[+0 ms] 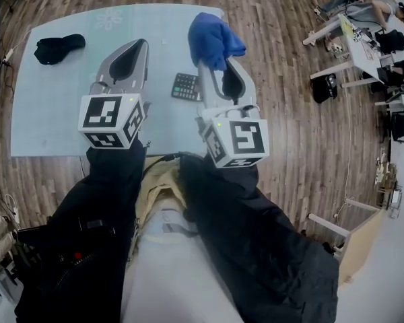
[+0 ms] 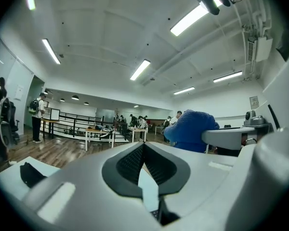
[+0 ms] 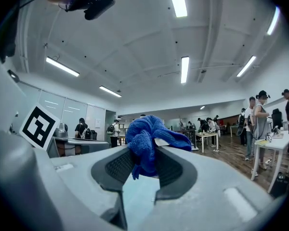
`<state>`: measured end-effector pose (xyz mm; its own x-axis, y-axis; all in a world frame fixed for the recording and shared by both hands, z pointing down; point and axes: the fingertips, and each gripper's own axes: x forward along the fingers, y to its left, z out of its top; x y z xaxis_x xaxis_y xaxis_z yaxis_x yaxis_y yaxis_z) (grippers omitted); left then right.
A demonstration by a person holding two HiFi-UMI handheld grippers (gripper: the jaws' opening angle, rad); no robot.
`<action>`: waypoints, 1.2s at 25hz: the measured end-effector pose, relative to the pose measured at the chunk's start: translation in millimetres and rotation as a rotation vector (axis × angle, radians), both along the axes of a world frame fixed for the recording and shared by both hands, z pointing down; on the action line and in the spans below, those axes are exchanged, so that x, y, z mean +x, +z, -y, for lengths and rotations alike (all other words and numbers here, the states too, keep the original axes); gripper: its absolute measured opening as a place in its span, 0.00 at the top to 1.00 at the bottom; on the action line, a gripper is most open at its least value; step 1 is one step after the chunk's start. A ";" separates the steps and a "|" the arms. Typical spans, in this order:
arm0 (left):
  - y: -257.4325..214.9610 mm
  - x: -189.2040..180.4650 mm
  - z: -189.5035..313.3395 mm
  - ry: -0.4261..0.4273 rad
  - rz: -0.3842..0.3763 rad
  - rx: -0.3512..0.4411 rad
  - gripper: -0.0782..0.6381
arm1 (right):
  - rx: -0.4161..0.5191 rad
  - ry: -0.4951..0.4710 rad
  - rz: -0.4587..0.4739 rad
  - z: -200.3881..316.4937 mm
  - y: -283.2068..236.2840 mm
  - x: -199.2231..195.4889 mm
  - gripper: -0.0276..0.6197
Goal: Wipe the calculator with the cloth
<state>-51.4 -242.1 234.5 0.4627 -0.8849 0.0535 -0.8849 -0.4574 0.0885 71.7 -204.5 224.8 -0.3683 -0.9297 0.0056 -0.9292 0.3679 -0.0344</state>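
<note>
A dark calculator [image 1: 186, 86] lies on the pale blue mat [image 1: 60, 106], between my two grippers in the head view. My right gripper [image 1: 216, 64] is held above the mat, just right of the calculator, shut on a bunched blue cloth [image 1: 214, 38]. In the right gripper view the cloth [image 3: 145, 141] bulges up from between the jaws of that gripper [image 3: 144, 154]. To the calculator's left, my left gripper [image 1: 139, 44] is shut with nothing in it; its tips [image 2: 143, 145] meet. The left gripper view also shows the cloth [image 2: 191, 130] at the right.
A black fabric item [image 1: 58, 48] lies at the mat's far left. Wooden floor [image 1: 283, 99] surrounds the mat. White tables [image 1: 353, 52] with seated people and bags stand at the far right. Both gripper views look level into the room.
</note>
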 end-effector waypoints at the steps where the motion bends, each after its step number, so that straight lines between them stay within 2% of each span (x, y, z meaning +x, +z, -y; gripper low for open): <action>1: 0.0 -1.6 0.2 -0.006 0.000 0.000 0.89 | 0.002 -0.004 0.001 0.5 -0.6 -0.8 0.77; 18: -11.7 1.4 7.6 -0.016 -0.006 0.001 0.89 | 0.024 -0.038 0.005 7.8 -16.4 1.5 0.78; 30: -2.2 0.8 9.3 -0.015 0.008 -0.034 0.89 | 0.006 -0.050 0.016 11.6 -10.6 2.1 0.78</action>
<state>-50.7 -251.4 232.3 0.4491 -0.8892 0.0875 -0.8922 -0.4411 0.0973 73.8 -216.1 214.3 -0.4147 -0.9099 -0.0064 -0.9088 0.4146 -0.0463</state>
